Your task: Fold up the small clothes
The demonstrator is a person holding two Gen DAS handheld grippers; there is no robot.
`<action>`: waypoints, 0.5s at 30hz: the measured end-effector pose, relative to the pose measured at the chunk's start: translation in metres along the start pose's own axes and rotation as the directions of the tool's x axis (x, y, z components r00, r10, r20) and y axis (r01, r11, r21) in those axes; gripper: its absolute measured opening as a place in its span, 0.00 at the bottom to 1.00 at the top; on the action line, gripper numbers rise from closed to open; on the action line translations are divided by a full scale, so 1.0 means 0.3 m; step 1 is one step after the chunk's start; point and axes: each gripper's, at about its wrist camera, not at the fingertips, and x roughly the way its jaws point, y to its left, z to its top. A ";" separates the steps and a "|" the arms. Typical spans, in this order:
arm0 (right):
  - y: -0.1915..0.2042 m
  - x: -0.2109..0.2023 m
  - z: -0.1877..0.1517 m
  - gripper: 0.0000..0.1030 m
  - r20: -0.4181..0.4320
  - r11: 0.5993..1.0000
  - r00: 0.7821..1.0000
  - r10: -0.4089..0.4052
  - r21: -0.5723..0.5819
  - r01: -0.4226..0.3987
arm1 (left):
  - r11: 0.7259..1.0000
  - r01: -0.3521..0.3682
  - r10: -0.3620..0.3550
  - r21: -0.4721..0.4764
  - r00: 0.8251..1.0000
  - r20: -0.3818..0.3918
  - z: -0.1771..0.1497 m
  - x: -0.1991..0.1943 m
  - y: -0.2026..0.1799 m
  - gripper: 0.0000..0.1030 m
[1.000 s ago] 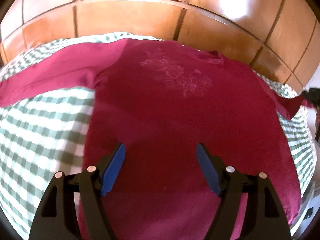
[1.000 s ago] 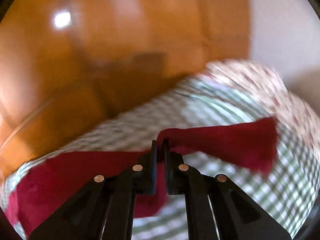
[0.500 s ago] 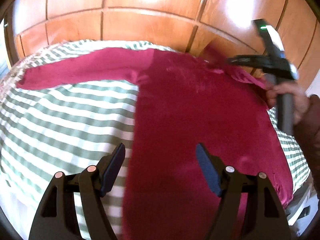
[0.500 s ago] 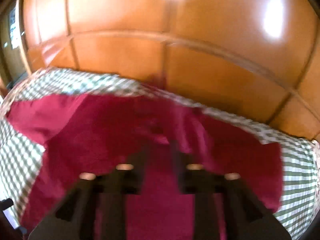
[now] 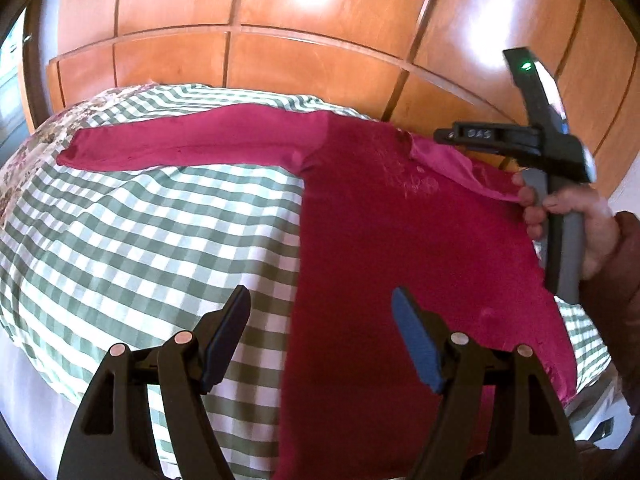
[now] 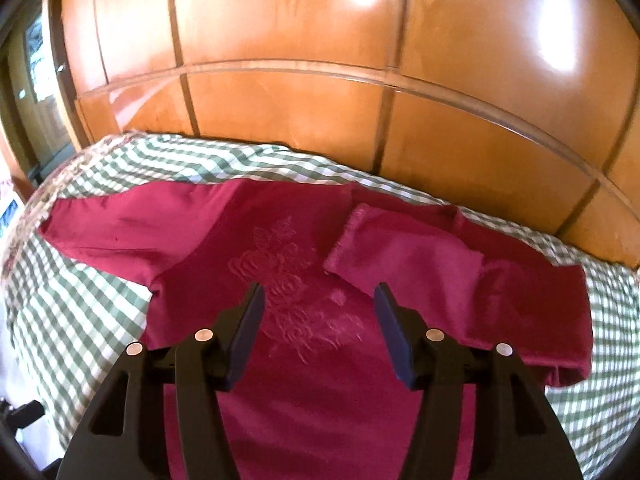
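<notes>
A magenta long-sleeved top [image 5: 400,248] lies flat on a green-and-white checked cloth [image 5: 152,240]. Its left sleeve [image 5: 192,142] stretches out to the left. Its right sleeve [image 6: 404,252] lies folded across the chest, beside an embroidered flower [image 6: 296,304]. My left gripper [image 5: 320,340] is open and empty above the top's lower left edge. My right gripper [image 6: 318,332] is open and empty above the chest; its body also shows in the left wrist view [image 5: 540,148], held by a hand.
Glossy wooden panels [image 6: 320,80] stand right behind the cloth-covered surface. A flowered fabric [image 5: 24,156] shows at the far left edge. The checked cloth [image 6: 80,320] drops away at the near left side.
My right gripper let go of the right sleeve, which now lies folded over the chest, and opened. My left gripper moved left, staying open.
</notes>
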 end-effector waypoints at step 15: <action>-0.312 -0.262 -0.352 0.54 0.039 0.974 0.999 -0.026 0.226 0.017 | 0.999 0.053 -0.053 0.005 0.998 -0.030 0.046 0.095 -0.047 0.70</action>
